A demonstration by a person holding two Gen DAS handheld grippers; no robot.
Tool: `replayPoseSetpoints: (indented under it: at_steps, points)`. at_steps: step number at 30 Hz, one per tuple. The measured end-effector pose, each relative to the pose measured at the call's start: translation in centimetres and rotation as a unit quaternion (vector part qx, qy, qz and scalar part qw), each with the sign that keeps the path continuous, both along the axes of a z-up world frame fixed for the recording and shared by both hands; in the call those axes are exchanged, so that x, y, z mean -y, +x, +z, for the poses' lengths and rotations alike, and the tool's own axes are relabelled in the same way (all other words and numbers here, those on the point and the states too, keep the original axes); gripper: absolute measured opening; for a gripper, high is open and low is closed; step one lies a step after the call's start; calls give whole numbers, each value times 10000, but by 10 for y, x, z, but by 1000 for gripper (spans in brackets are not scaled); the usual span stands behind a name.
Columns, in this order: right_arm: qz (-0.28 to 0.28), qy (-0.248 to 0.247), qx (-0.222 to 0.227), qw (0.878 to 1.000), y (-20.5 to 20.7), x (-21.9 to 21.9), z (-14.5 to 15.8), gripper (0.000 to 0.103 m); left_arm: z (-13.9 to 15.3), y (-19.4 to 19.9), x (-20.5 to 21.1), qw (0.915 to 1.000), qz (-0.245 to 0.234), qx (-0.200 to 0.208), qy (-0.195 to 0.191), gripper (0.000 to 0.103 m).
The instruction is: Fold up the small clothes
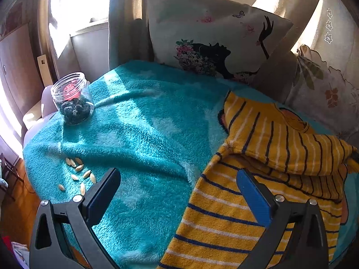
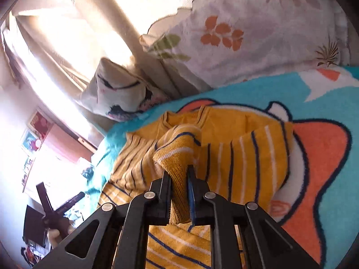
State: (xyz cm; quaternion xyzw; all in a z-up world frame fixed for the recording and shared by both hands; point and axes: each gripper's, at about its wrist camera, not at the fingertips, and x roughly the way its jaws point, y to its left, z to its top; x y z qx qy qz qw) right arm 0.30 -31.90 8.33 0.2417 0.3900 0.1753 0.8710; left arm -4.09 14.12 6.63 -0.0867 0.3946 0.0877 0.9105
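Right gripper [image 2: 178, 174] was clamped tight on a bunched fold of the little mustard-yellow knit top with navy and white stripes [image 2: 226, 157], holding that bit up off the rest of it. Left gripper [image 1: 179, 192] had its fingers spread wide with nothing between them — one blue-padded finger [image 1: 253, 197] sat over the near edge of the top, the other over bare blanket.

Using the striped top as the landmark: it lay on a fluffy turquoise fleece blanket [image 1: 143, 134] with a big orange-and-white fish print under it. Well off to its left, at the blanket's far corner, stood a clear plastic jar with dark round things and something red inside [image 1: 73, 99]. Nearer on that same side was a scatter of pale seeds [image 1: 77, 174]. Behind the top leaned a cream cushion printed with a black silhouette and flowers [image 1: 213, 40], plus a floral-print white cloth [image 2: 246, 33] right behind it.

Progress-wise I'd call it early-to-middle. One flap of the top already lay doubled over the body in the left camera, so a first fold looked done, but the pinched piece hadn't been laid flat and the whole thing was still lumpy and wrinkled. Left to do, as far as I could judge — bring that held part over, set it down, then smooth and finish with a last fold. No other clothes visible in either view.
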Motion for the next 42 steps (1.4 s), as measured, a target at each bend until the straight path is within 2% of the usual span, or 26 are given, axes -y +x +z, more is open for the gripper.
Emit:
replayPoseSetpoints:
  at_steps: [1, 2, 3, 6, 12, 14, 16, 17, 18, 19, 20, 25, 28, 29, 30, 31, 33, 35, 37, 39, 42]
  points:
    - [-233, -337, -88, 9991, 2, 4, -1, 22, -2, 8, 0, 10000, -47, -43, -36, 103]
    - [-466, -664, -199, 9965, 4, 11, -5, 38, -4, 17, 0, 9998, -113, -91, -101, 103]
    - [-611, -772, -261, 9948, 3, 17, -8, 56, -5, 26, 0, 9996, -193, -133, -177, 103]
    - [-591, -366, -371, 9969, 2, 29, -22, 77, -11, 63, 6, 9980, -486, -227, -349, 103]
    - [-519, -345, -754, 9952, 32, 21, -63, 80, -41, 148, 29, 9891, -1100, -577, -788, 103]
    - [-517, -337, -557, 9965, 42, 14, -63, 81, -54, 170, 36, 9870, -1169, -781, -784, 103]
    - [-323, -333, -592, 9972, 57, 5, -66, 74, -58, 180, 45, 9885, -1161, -781, -573, 103]
    - [-249, -381, -633, 9970, 61, -1, -67, 53, -58, 183, 50, 9874, -1245, -830, -515, 92]
    - [-108, -398, -700, 9967, 66, -5, -70, 26, -55, 183, 56, 9864, -1340, -829, -474, 76]
    - [-21, -384, -766, 9963, 70, -8, -71, 23, -51, 182, 60, 9838, -1492, -842, -528, 20]
    - [-40, -425, -746, 9963, 71, -9, -68, 21, -46, 184, 61, 9808, -1569, -901, -720, 9]
    - [-189, -305, -337, 9988, 83, 2, -35, 16, -12, 203, 58, 9862, -1367, -638, -675, 7]
    - [-213, -602, -563, 9964, 97, -4, -44, 16, -22, 212, 59, 9897, -1157, -766, -363, 9]
    - [-220, -765, -733, 9941, 100, -7, -54, 19, -27, 212, 56, 9897, -1113, -854, -285, 11]
    - [-284, -918, -870, 9916, 103, -8, -62, 26, -31, 208, 54, 9898, -1071, -898, -268, 13]
    - [-366, -914, -905, 9910, 100, -5, -67, 30, -31, 202, 51, 9901, -1034, -896, -315, 18]
    - [-545, -563, -840, 9934, 87, 8, -66, 41, -28, 186, 40, 9896, -1037, -870, -489, 26]
    - [-659, -369, -836, 9936, 69, 18, -62, 48, -21, 163, 30, 9898, -1050, -801, -528, 44]
    - [-609, -338, -735, 9949, 47, 21, -54, 49, -17, 138, 20, 9900, -1097, -739, -479, 50]
    - [-488, -261, -709, 9959, 23, 21, -49, 51, -19, 110, 8, 9890, -1133, -789, -528, 51]
    - [-236, -70, -800, 9965, -9, 13, -51, 53, -32, 77, -4, 9837, -1209, -984, -898, 51]
